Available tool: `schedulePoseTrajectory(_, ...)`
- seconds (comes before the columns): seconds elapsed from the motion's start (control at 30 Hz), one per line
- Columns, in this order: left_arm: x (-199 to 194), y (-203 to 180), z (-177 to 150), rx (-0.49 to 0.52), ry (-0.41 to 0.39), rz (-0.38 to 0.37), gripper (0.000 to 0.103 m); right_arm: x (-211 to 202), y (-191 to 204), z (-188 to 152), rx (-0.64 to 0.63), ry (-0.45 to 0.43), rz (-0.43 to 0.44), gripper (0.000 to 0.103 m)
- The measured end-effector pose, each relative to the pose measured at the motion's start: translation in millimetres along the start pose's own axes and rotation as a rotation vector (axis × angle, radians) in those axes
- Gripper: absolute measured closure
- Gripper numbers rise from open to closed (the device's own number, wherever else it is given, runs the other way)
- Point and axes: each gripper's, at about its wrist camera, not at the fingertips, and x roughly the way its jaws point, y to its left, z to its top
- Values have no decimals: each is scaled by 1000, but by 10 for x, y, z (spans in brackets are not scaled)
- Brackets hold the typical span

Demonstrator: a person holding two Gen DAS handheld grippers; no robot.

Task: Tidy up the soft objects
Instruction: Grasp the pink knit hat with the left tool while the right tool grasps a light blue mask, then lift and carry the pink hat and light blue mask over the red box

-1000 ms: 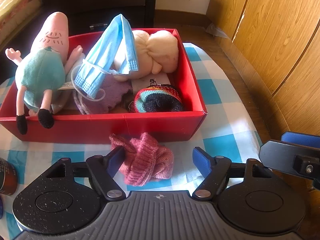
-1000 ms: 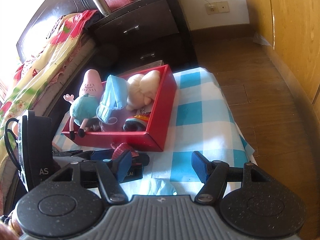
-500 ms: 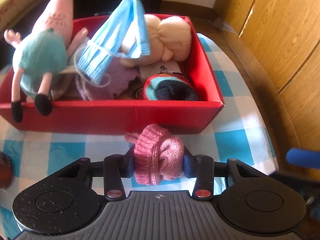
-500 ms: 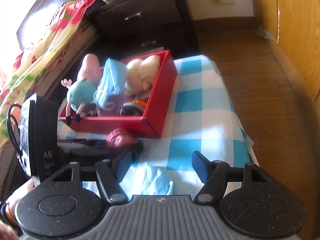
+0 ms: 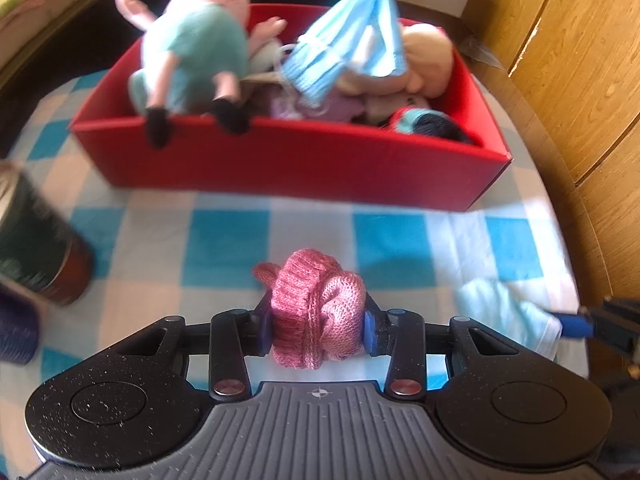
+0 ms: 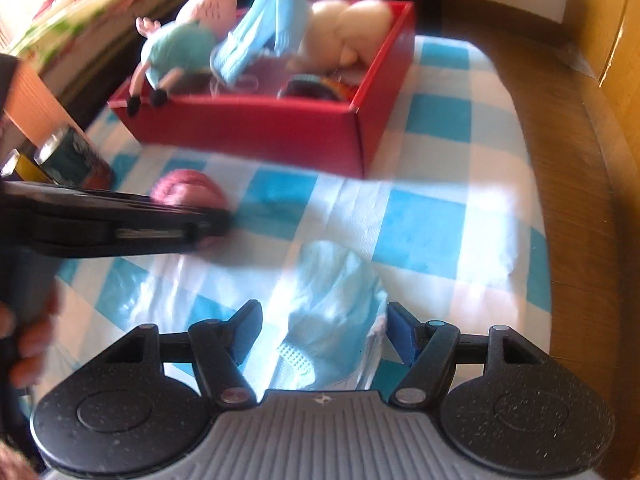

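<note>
A: What changed in the last second?

B: The left gripper (image 5: pixel 318 330) was spread wide around the pink knit hat (image 5: pixel 318 312); now its fingers (image 5: pixel 370 330) are pinched onto it from both sides. It has also drawn back from the red box (image 5: pixel 288 160), so the hat sits further from the box's front wall, above the checked cloth of the desk (image 5: pixel 224 236).

A: And the right one?

B: The right gripper (image 6: pixel 320 334) has dropped from a high view to just over the light blue cloth (image 6: pixel 334 304) near the desk's front edge. Its fingers (image 6: pixel 402 338) are apart, straddling the cloth, not yet closed.

A: Meaning for the task?

B: The hat looks secured and ready to go into the box, which is already crowded with a plush pig (image 5: pixel 196 40), a face mask (image 5: pixel 348 52) and other soft things. The blue cloth seems next.
</note>
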Motion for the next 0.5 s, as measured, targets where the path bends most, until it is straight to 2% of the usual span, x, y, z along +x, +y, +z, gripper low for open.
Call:
schedulePoseTrajectory(0.1, -59, 103, -77, -12, 4, -2, 62, 45, 59, 1, -14, -9, -33, 51)
schedulePoseTrajectory(0.27, -124, 194, -155, -11, 18, -23, 61, 51, 133, -44, -43, -14, -72, 50)
schedulePoseTrajectory(0.37, -117, 137, -186, 7, 21, -21, 60, 0, 188, -142, -66, -43, -113, 63)
schedulePoseTrajectory(0.43, -119, 93, -201, 25, 22, -23, 60, -31, 223, -199, -86, -59, -126, 79)
schedulePoseTrajectory(0.5, -120, 60, -235, 37, 23, -26, 60, -50, 251, -225, -89, -62, -120, 85)
